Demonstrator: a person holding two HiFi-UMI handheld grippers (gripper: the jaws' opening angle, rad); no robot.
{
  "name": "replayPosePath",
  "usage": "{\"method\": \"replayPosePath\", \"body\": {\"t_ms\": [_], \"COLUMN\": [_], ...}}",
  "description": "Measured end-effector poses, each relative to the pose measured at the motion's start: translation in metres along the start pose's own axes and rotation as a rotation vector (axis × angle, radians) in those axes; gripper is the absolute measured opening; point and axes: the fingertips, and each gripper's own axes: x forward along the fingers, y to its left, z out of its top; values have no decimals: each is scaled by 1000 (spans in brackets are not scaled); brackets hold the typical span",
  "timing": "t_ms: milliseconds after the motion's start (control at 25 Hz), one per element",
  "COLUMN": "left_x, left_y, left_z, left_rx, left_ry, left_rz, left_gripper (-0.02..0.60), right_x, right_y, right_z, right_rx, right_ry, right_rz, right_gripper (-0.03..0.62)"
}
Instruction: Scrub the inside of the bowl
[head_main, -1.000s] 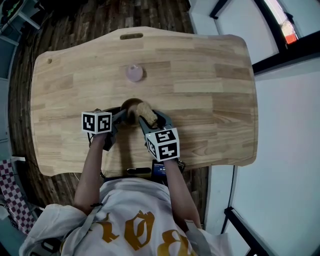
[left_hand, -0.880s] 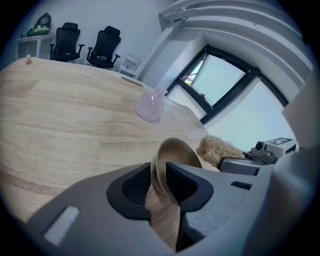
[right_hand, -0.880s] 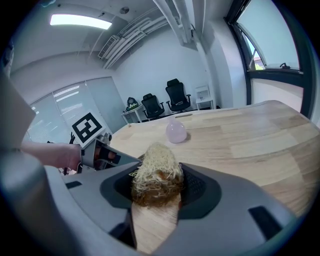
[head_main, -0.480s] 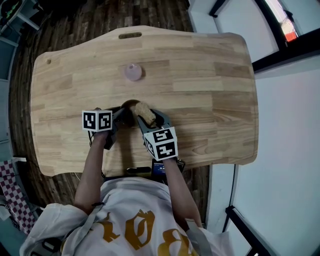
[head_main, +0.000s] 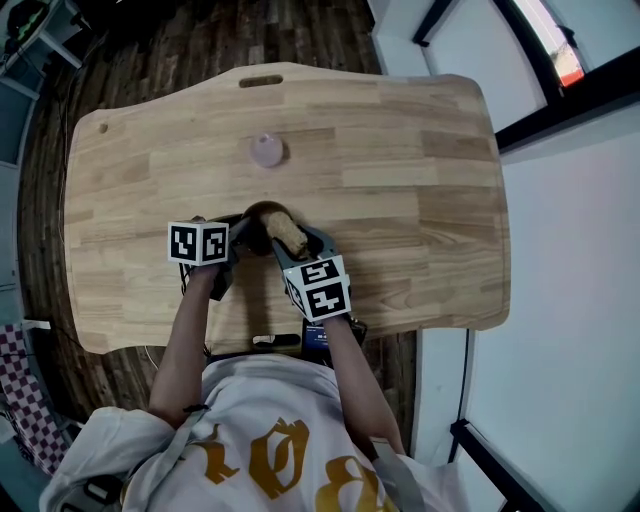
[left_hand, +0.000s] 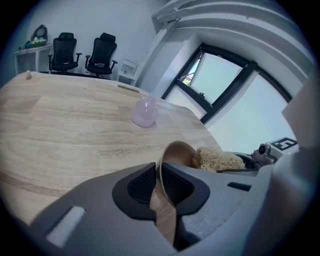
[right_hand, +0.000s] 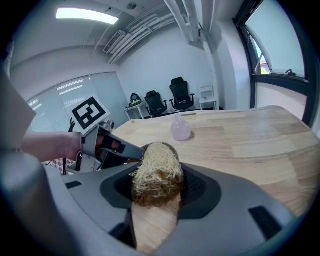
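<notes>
The wooden bench (head_main: 420, 200) carries everything near its front edge. The left gripper (left_hand: 159, 176) closes its fingers on the rim of the tilted brown bowl (left_hand: 177, 152). The right gripper (right_hand: 157, 187) pinches a fibrous scrubber (right_hand: 156, 170) at the bowl's mouth. A small pink object (head_main: 266, 151) stands well beyond.

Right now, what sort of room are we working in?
Most likely an office or meeting room: black swivel chairs along the far wall, a large window and a wooden table.
</notes>
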Motion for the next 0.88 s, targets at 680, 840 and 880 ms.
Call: {"method": "replayPosePath", "body": {"t_ms": [680,840,880], "left_x": [-40,-46,-47], "left_y": [-57,-69,-72], "left_z": [-3,-3,-3], "left_rx": [199,247,259], "left_ry": [-41,-50,-51], "left_rz": [9,18,19], "left_gripper": [38,38,38], "right_x": [-42,-45,-44], "right_y": [15,17,18], "right_z": [-4,-6,-7], "right_rx": [-38,-84,-93], "right_ry": [15,39,50], "right_rz": [-71,-115,-120], "right_gripper": [197,196,196]}}
